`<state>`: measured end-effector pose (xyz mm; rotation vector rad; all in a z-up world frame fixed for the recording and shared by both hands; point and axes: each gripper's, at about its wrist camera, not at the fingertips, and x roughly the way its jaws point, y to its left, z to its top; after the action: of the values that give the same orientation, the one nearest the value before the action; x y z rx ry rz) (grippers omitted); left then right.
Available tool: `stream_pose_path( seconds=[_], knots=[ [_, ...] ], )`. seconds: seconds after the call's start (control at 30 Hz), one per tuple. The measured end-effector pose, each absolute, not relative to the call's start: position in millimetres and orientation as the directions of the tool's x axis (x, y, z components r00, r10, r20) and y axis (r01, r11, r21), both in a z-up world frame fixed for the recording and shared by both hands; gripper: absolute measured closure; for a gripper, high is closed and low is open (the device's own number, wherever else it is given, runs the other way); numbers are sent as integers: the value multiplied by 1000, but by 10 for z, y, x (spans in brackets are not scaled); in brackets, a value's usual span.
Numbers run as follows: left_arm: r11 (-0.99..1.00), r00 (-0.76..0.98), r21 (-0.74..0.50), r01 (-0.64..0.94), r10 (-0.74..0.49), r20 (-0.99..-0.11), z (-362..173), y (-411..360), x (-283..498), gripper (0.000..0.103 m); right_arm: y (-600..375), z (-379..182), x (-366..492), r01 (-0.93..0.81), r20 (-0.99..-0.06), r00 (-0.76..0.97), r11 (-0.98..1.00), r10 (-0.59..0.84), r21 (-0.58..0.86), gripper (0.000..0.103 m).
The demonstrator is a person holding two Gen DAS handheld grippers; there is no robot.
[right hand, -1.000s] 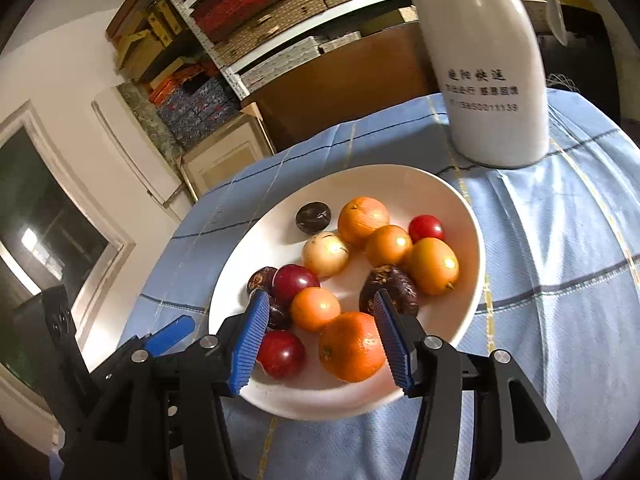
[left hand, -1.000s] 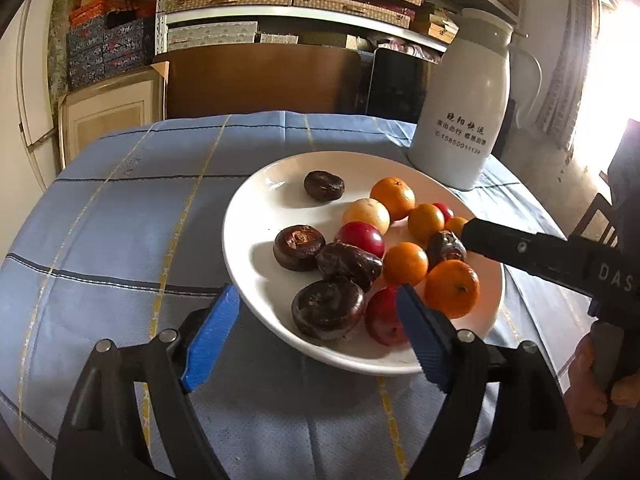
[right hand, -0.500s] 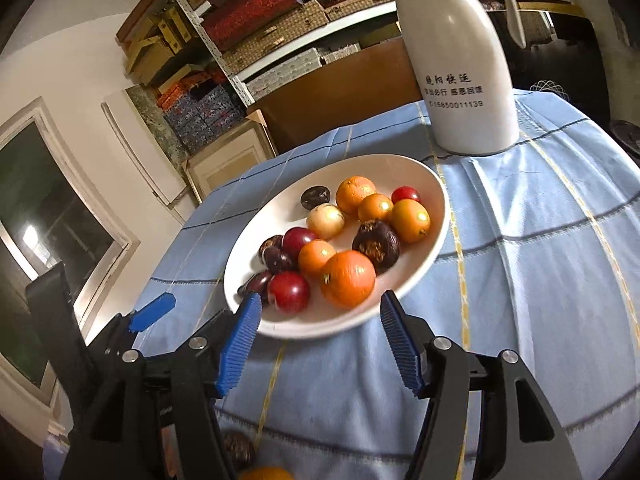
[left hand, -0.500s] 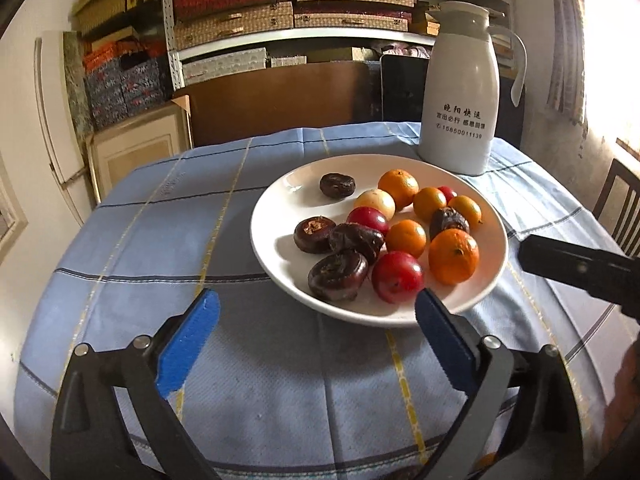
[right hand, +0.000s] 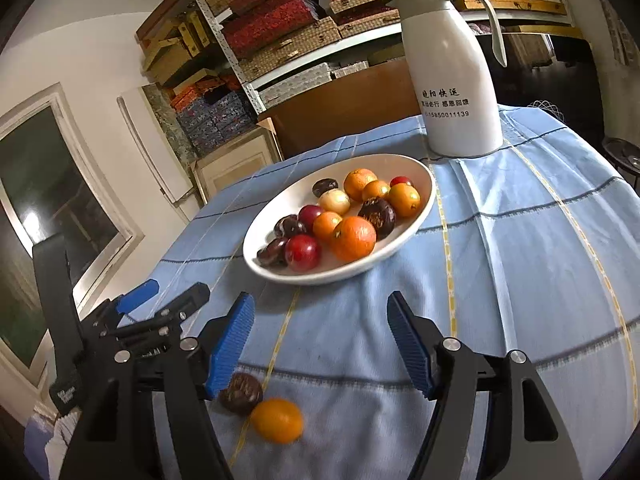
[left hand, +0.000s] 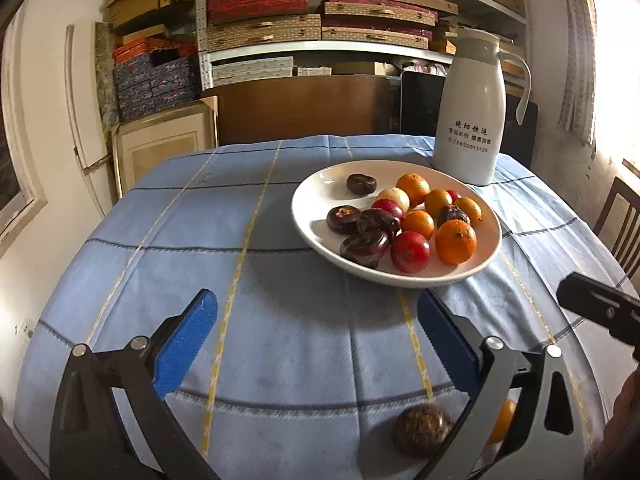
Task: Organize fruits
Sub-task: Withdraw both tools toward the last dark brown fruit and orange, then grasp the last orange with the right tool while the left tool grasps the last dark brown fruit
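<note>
Both tools hang over the near part of a round surface [left hand: 280, 200] covered in a blue checked cloth, and both hold nothing. The left tool [left hand: 316, 334] has its blue pads spread wide with only cloth between them. The right tool [right hand: 320, 340] is likewise spread wide and empty.

The white plate [right hand: 424, 172] is the landmark. It sits on the cloth toward the far side, ahead of both tools, and carries most of the fruit in a loose pile. A large orange [right hand: 353, 238] lies at the plate's near edge with a red fruit [right hand: 303, 252] touching it on the left side. Dark brown wrinkled fruits [left hand: 364, 246] cluster at the plate's left-hand side, and one more dark fruit [left hand: 361, 183] sits alone at the far left of the plate. Smaller oranges [left hand: 438, 202] and a pale yellow fruit [left hand: 394, 198] fill the middle and far part.

Two fruits lie off the plate, well short of it on the cloth near the surface's front edge: a dark brown fruit [right hand: 241, 393] and a small orange [right hand: 277, 420], just beside each other, close to the right tool's left pad.

A white thermos jug [right hand: 452, 76] with printed characters stands upright just beyond the plate. Shelves of stacked boxes [left hand: 320, 8] rise behind the surface.
</note>
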<state>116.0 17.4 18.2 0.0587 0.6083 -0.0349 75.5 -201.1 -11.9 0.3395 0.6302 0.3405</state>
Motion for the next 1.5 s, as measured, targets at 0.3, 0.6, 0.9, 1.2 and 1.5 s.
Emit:
stream_pose_path(
  seconds=[0.3, 0.6, 0.9, 1.2, 1.5],
  knots=[
    [998, 833, 59, 36, 3, -553, 181, 223, 822, 5, -1783, -226, 364, -273, -532, 737, 904, 416, 328, 28],
    [999, 838, 39, 18, 6, -546, 192, 300, 695, 5, -1593, -274, 273, -328, -567, 709, 908, 420, 262, 28],
    [999, 836, 35, 15, 7, -548, 198, 322, 690, 5, -1542, -321, 295, -337, -596, 686, 908, 418, 250, 28],
    [999, 830, 40, 14, 11, -558, 180, 315, 691, 5, -1461, -399, 318, -353, -643, 637, 902, 425, 248, 33],
    [1000, 804, 25, -7, 20, -594, 115, 398, 723, 5, -1358, -529, 350, -384, -709, 540, 883, 453, 271, 59]
  ],
)
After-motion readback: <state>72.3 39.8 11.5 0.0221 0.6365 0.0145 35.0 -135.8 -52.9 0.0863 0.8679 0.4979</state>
